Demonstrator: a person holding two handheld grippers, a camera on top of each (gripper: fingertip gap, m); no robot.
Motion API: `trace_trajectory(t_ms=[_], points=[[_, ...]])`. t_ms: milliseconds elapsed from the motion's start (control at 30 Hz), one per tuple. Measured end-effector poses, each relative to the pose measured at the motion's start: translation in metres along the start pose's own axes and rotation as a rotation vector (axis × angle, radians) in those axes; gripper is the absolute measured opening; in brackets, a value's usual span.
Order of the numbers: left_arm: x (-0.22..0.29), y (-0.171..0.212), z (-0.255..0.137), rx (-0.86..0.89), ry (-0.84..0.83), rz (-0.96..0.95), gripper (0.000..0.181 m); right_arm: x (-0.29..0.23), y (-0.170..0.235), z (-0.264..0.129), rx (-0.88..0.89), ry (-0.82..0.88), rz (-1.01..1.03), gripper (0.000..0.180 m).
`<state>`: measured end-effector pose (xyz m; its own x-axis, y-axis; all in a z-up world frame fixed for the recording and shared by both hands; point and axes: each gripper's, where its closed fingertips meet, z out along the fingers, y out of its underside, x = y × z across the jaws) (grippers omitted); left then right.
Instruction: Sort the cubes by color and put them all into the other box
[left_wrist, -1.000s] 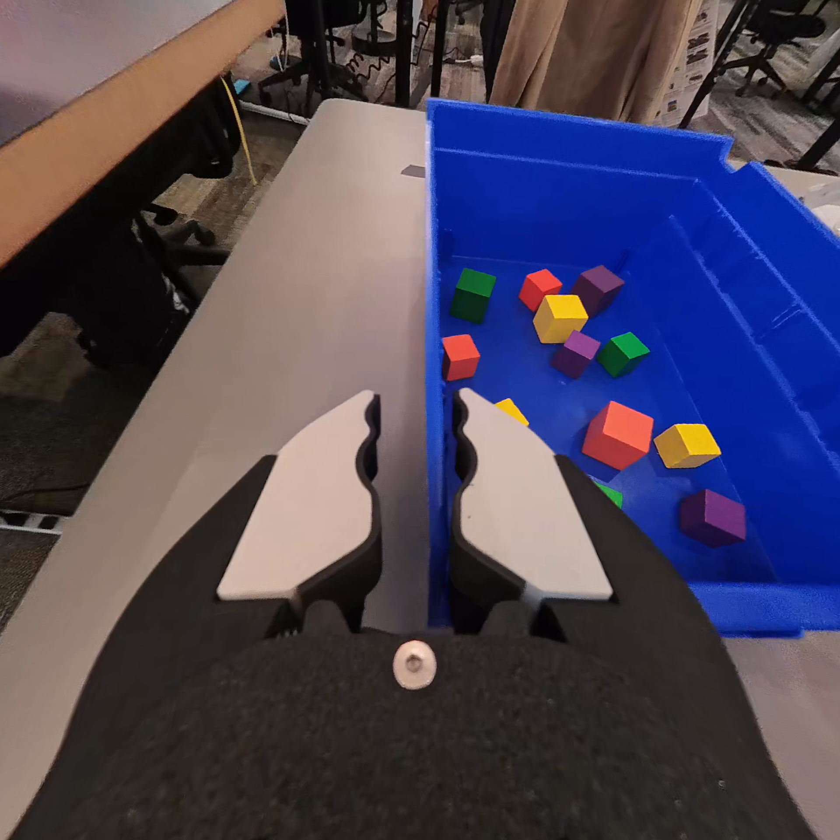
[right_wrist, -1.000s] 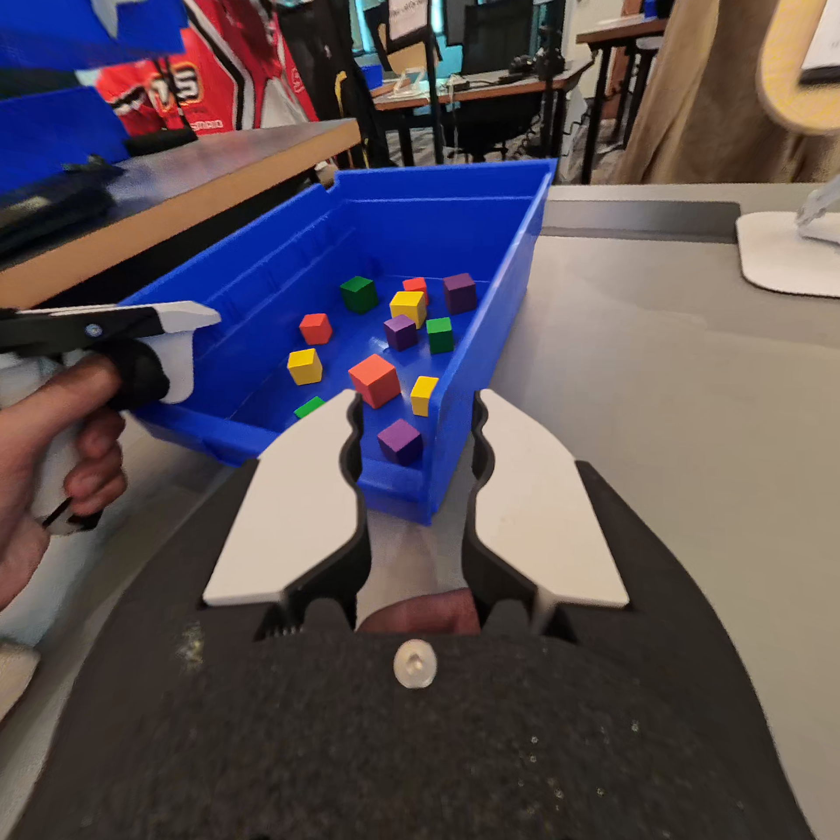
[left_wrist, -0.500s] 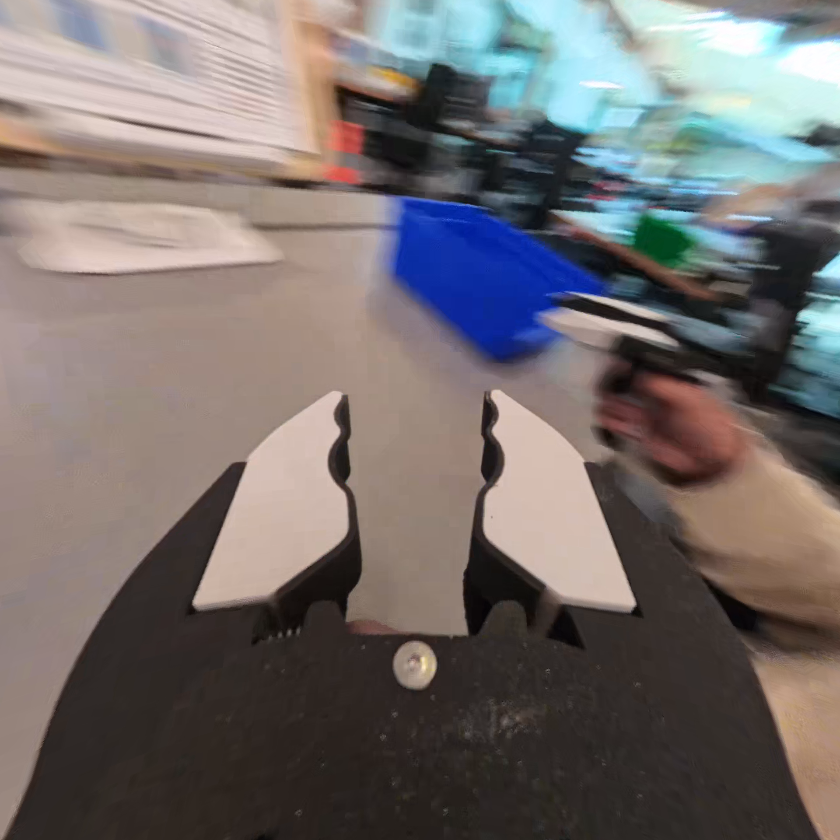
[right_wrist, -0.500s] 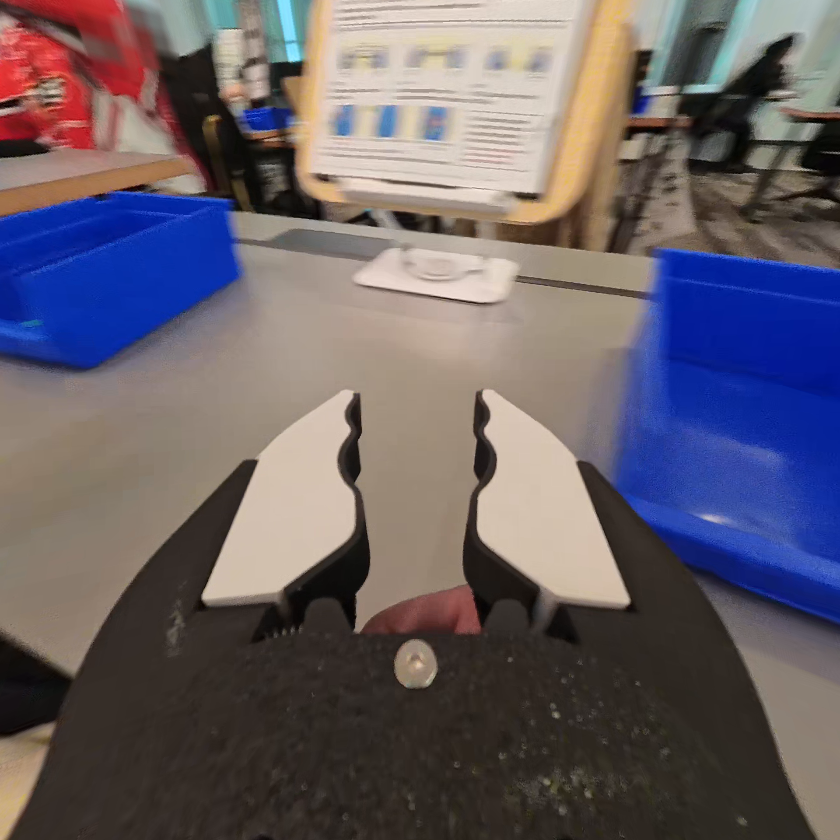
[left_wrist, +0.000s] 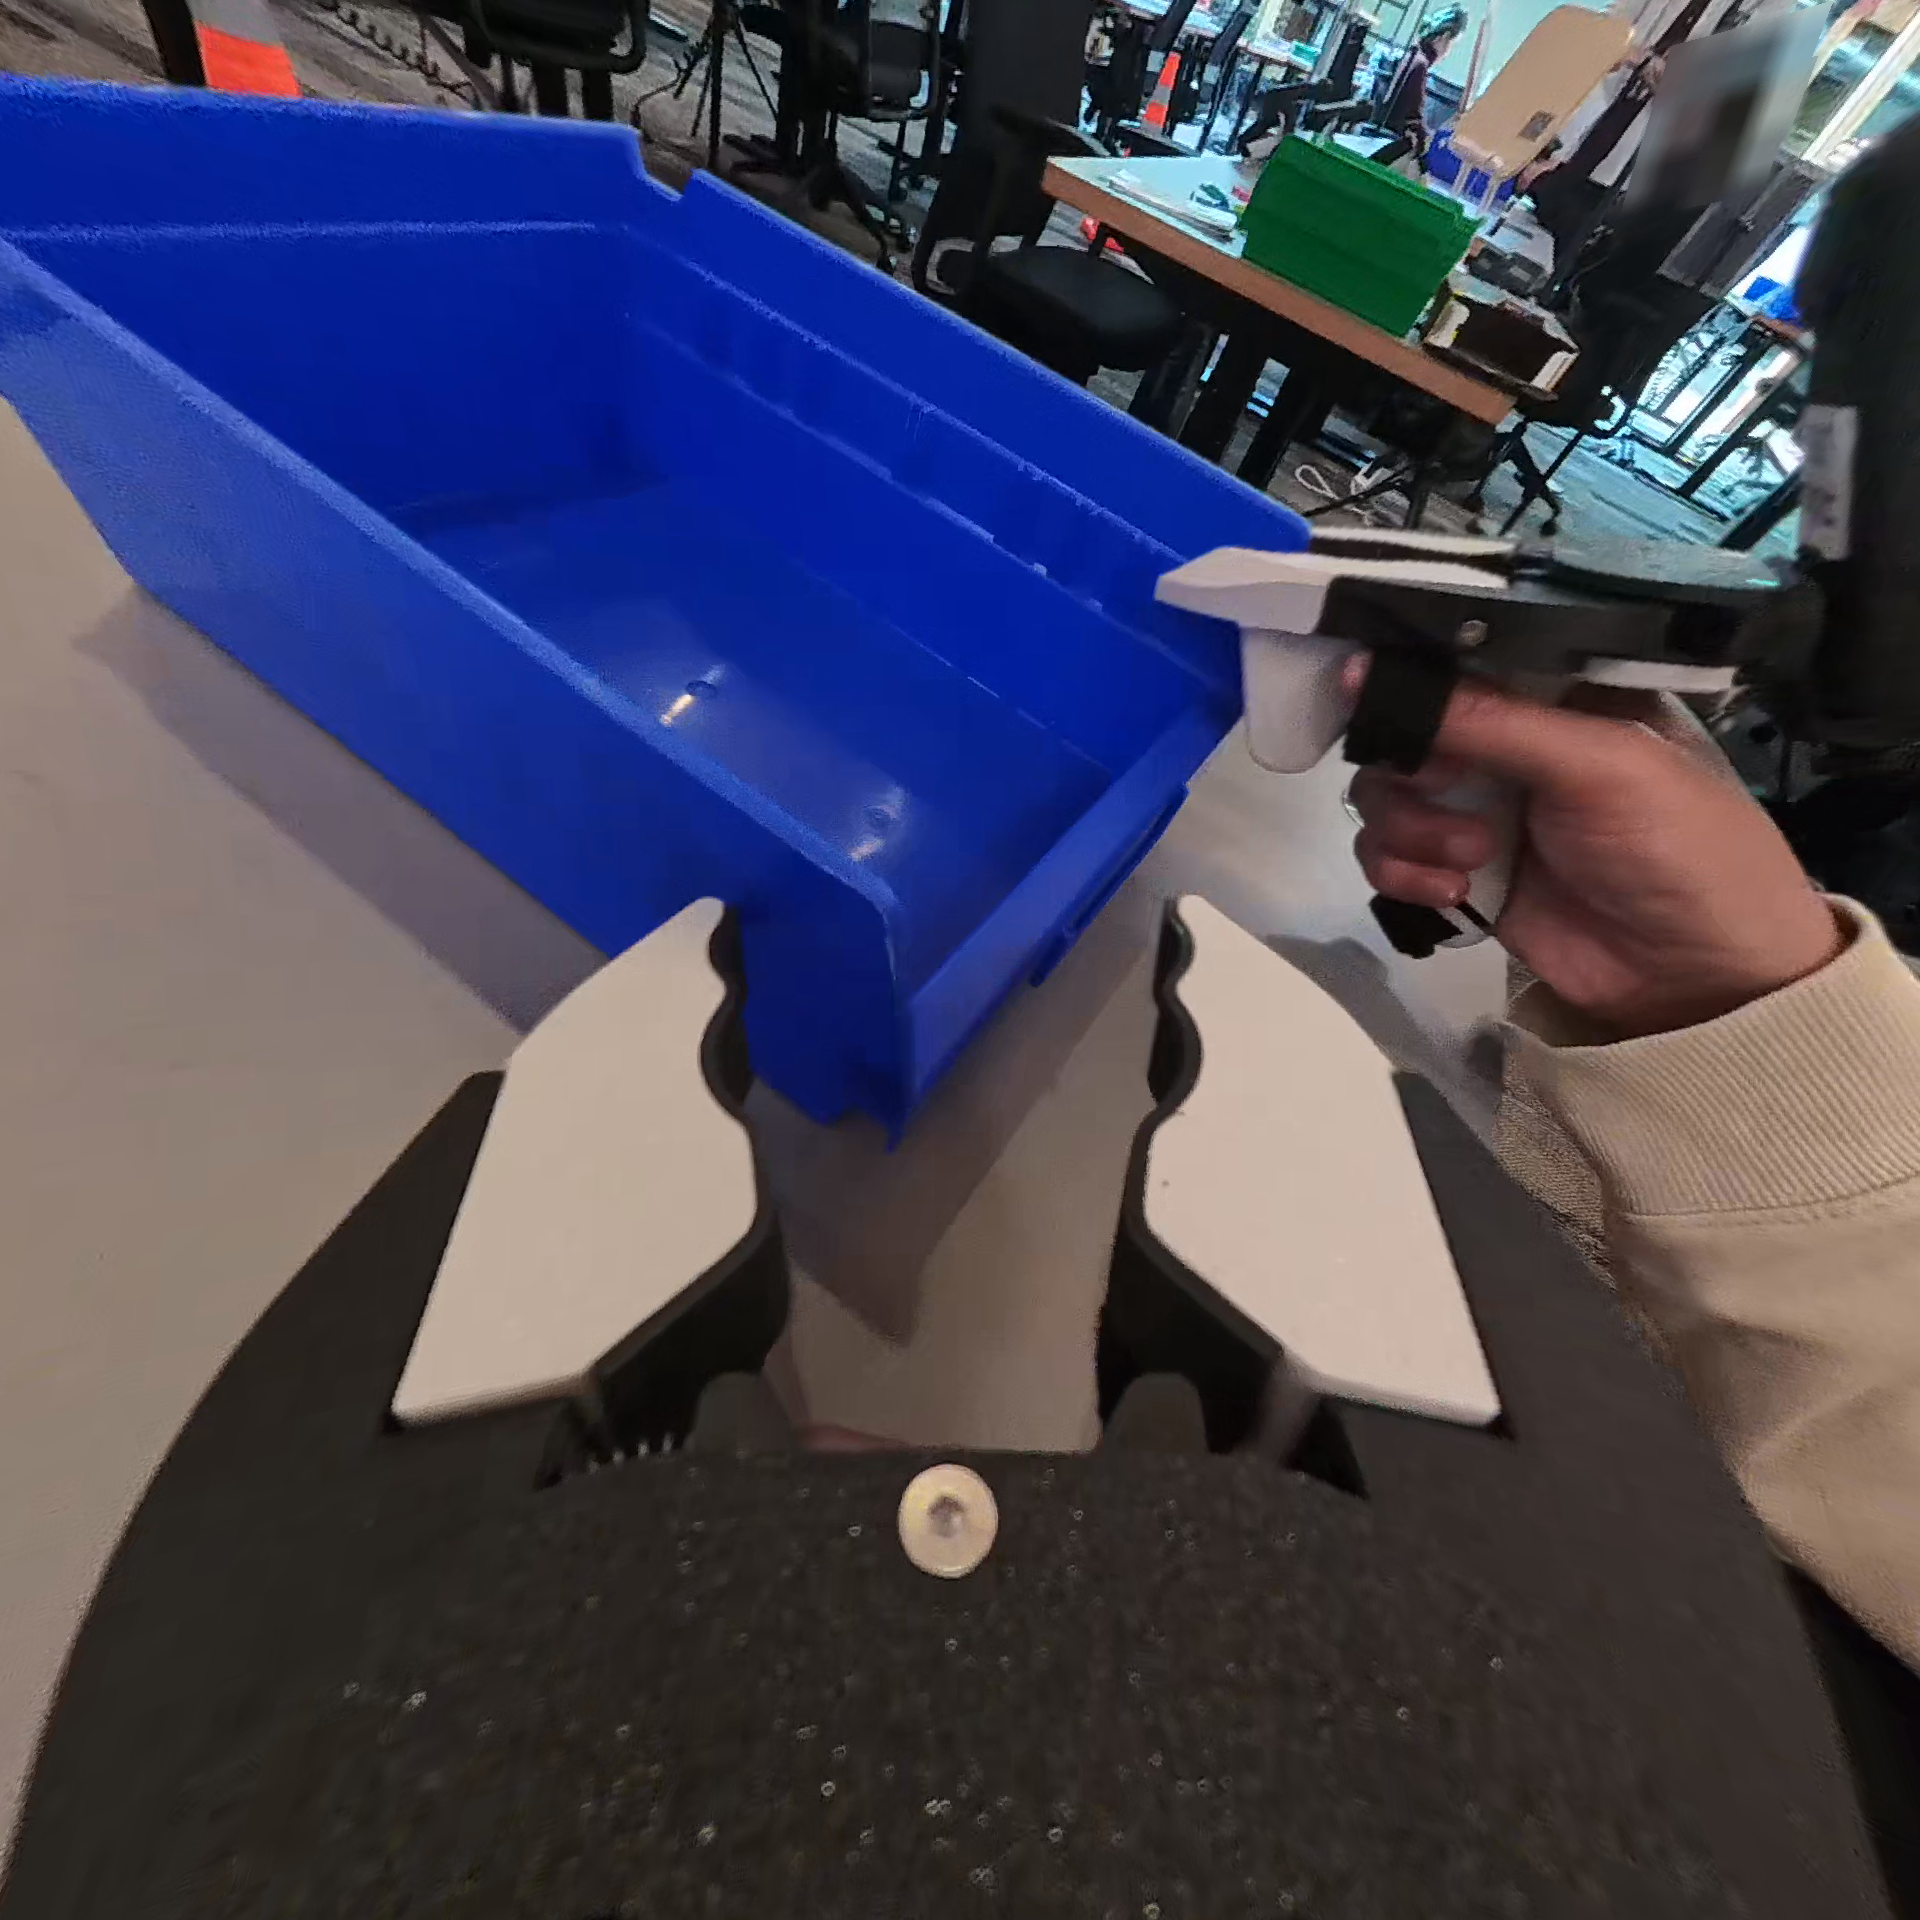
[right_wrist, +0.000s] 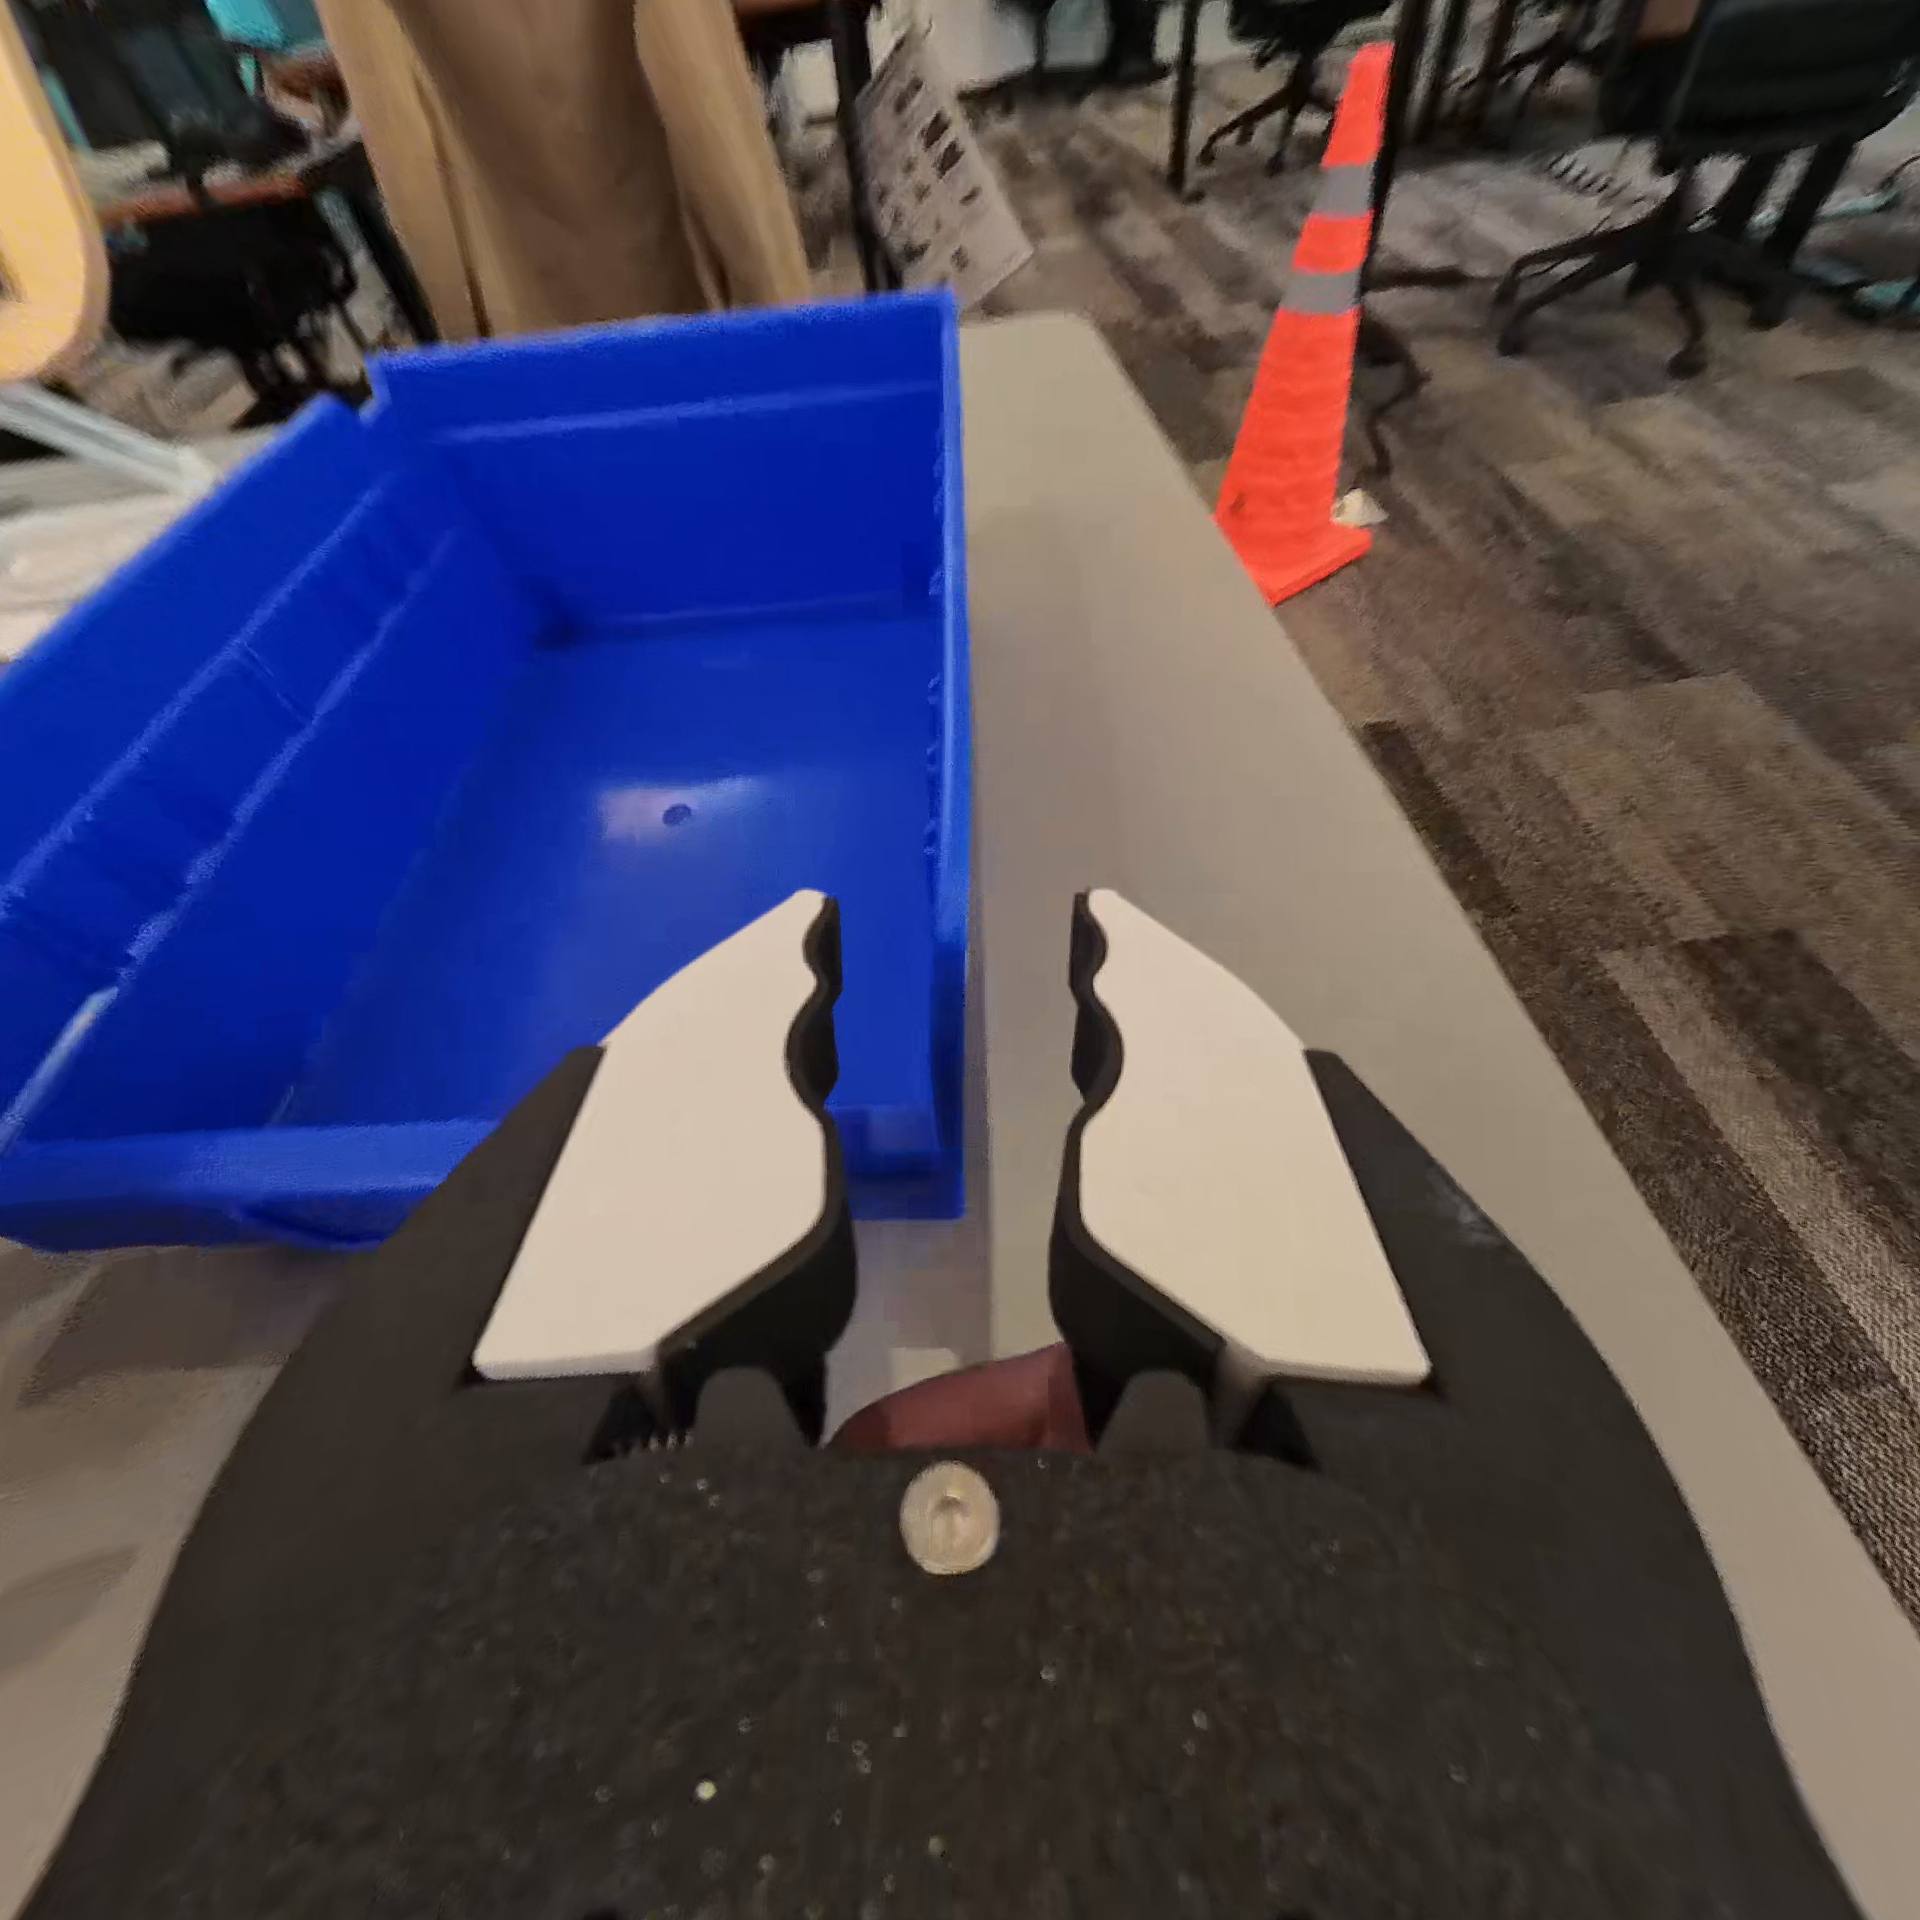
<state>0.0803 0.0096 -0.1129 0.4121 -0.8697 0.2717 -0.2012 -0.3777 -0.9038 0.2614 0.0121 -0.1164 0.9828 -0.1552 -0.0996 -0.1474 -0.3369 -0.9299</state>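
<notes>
An empty blue box (left_wrist: 582, 582) stands on the grey table (left_wrist: 156, 987); it also shows in the right wrist view (right_wrist: 582, 790). No cubes are in view. My left gripper (left_wrist: 945, 925) is open and empty, with its fingers on either side of the box's near corner. My right gripper (right_wrist: 951, 914) is open and empty, over the box's near right wall. The right gripper also shows in the left wrist view (left_wrist: 1236, 592), held in a hand at the box's right corner.
The table's right edge (right_wrist: 1382, 831) drops to carpet, where an orange cone (right_wrist: 1309, 343) stands. A wooden table with a green bin (left_wrist: 1351, 229) and office chairs stand beyond the box. A sleeve (left_wrist: 1745, 1247) is at the right.
Both grippers swung away from the box of coloured cubes to the empty blue box. The left gripper's jaws opened wider. Neither took hold of anything.
</notes>
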Motion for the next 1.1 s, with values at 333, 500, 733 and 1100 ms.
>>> trace_trajectory(t_ms=[333, 500, 733, 1100], points=[[-0.008, -0.007, 0.020, -0.044, -0.015, 0.029, 0.081, 0.006, -0.007, 0.042, -0.047, -0.065, -0.020, 0.003], [-0.023, -0.004, -0.023, -0.077, -0.031, 0.048, 0.073, 0.014, -0.002, 0.017, -0.126, 0.005, -0.066, 0.021], [-0.107, 0.024, -0.210, 0.014, -0.436, 0.066, 0.072, -0.108, -0.027, -0.073, 0.084, -0.248, -0.057, 0.033], [-0.173, 0.070, -0.377, 0.204, -0.774, -0.092, 0.069, -0.333, 0.018, -0.027, 0.052, -0.536, -0.090, 0.059]])
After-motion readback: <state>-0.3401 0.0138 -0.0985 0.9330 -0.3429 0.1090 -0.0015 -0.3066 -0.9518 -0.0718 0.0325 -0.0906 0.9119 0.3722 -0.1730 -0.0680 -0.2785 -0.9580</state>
